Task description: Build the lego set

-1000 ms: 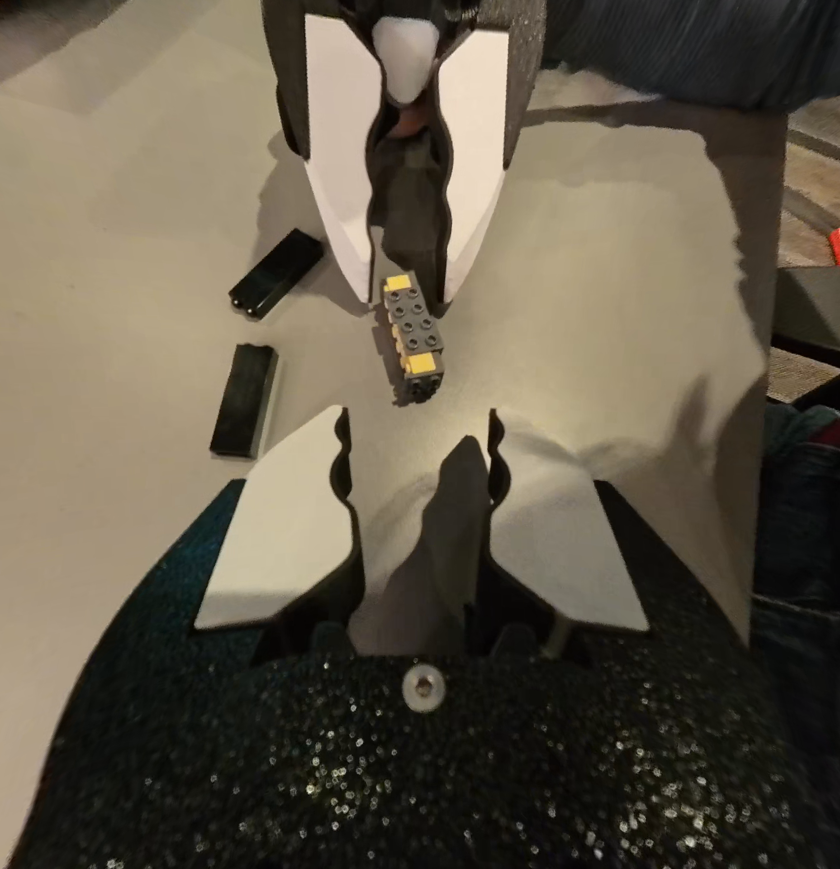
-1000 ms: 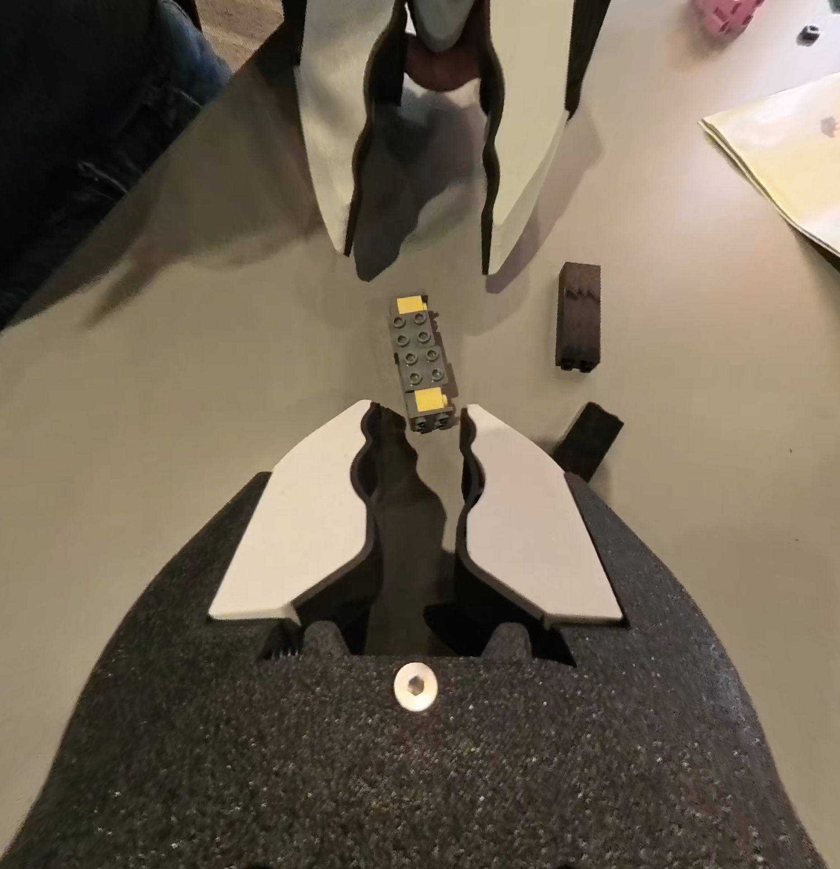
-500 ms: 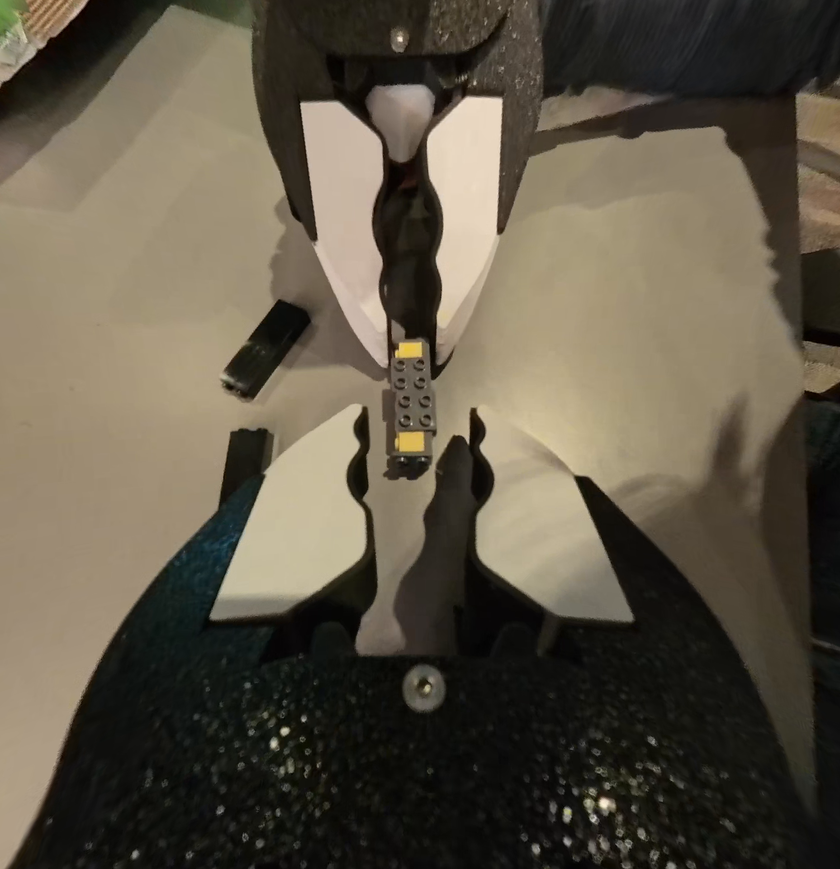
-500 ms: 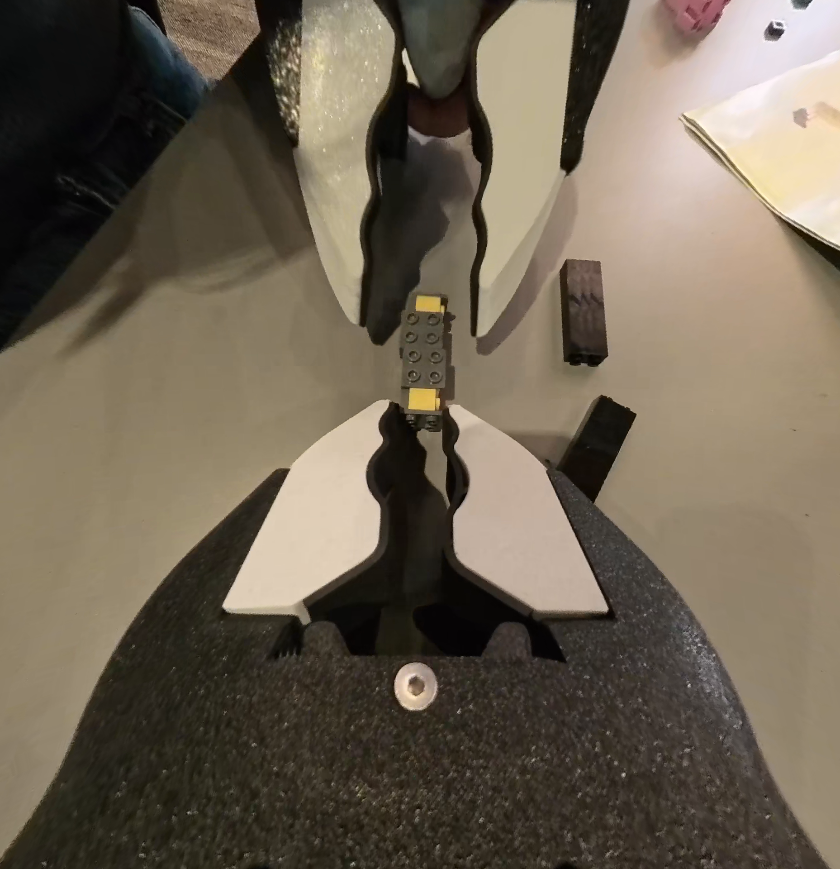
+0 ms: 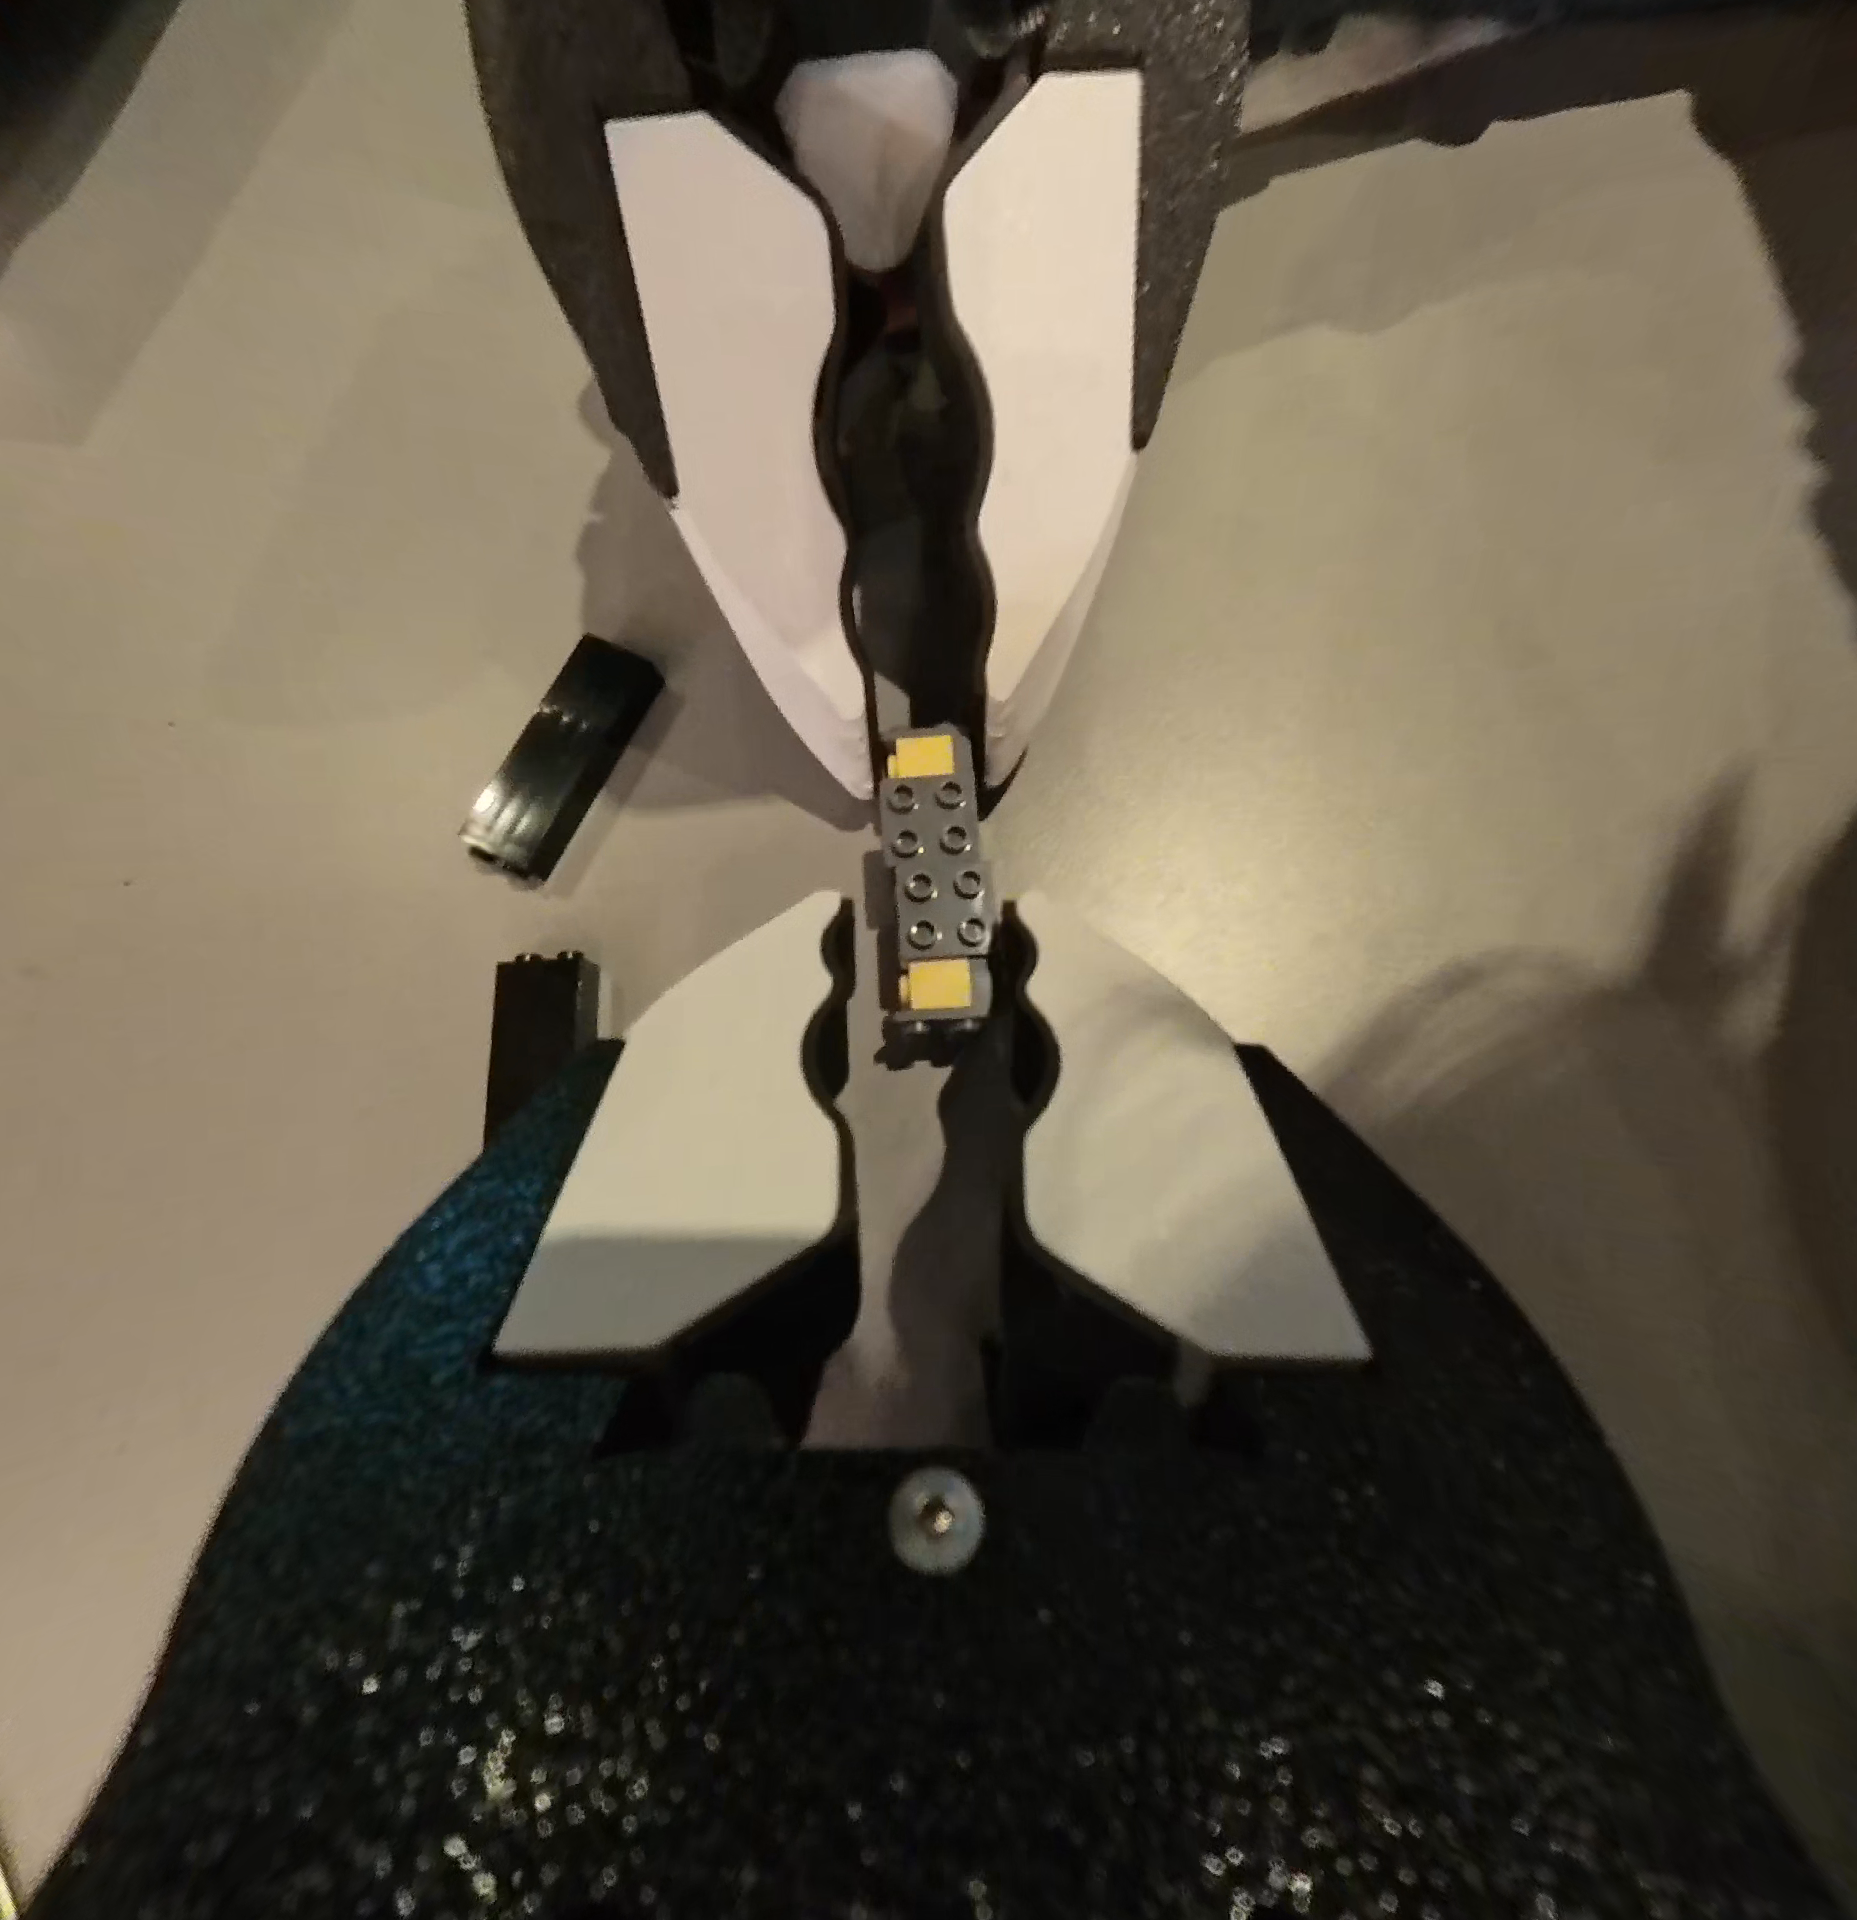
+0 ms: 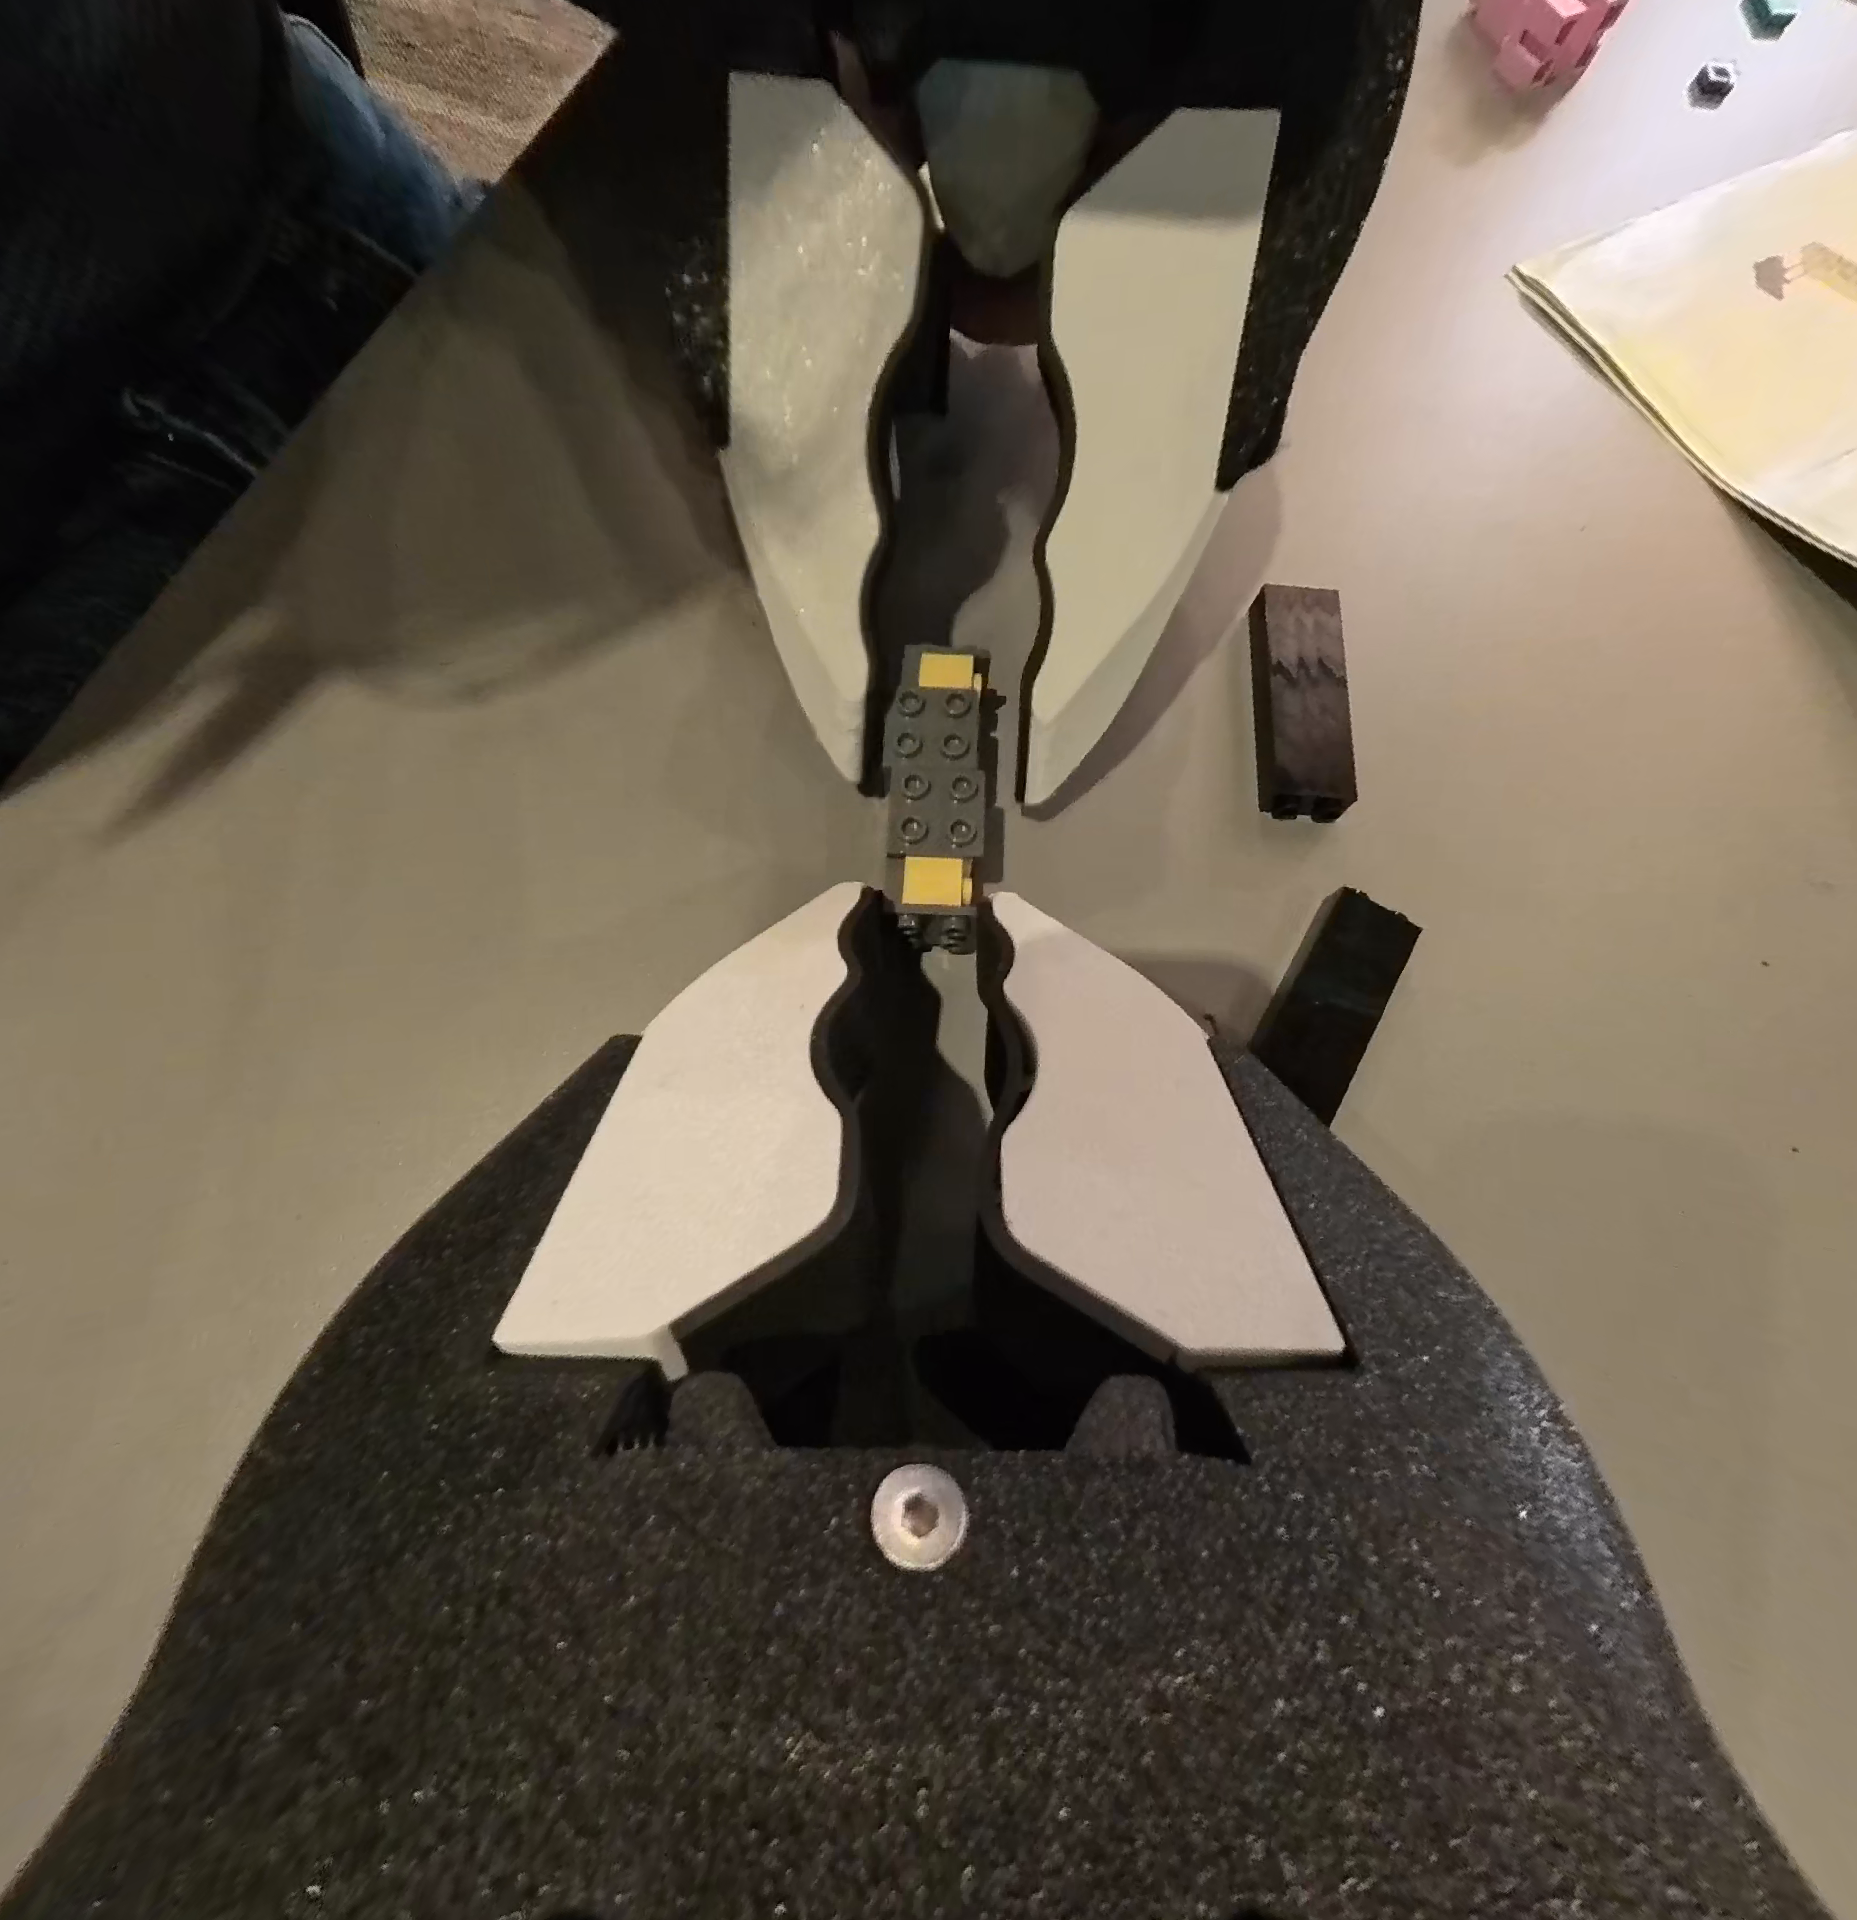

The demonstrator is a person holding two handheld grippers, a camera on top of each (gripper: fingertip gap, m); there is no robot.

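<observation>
The grey table [image 6: 280, 1039] carries everything. The two grippers face each other across the grey-and-yellow lego assembly [image 6: 936, 774], which lies on the table between them. The right gripper [image 6: 929, 920] pinches one end of the assembly, tips closed against its sides. The left gripper [image 5: 929, 956] brackets the opposite end, fingers close beside it; whether they clamp it I cannot tell. An instruction booklet [image 6: 1734, 343] lies well beyond the assembly. Two black bricks [image 6: 1303, 707] [image 6: 1334, 987] lie just beside it.
</observation>
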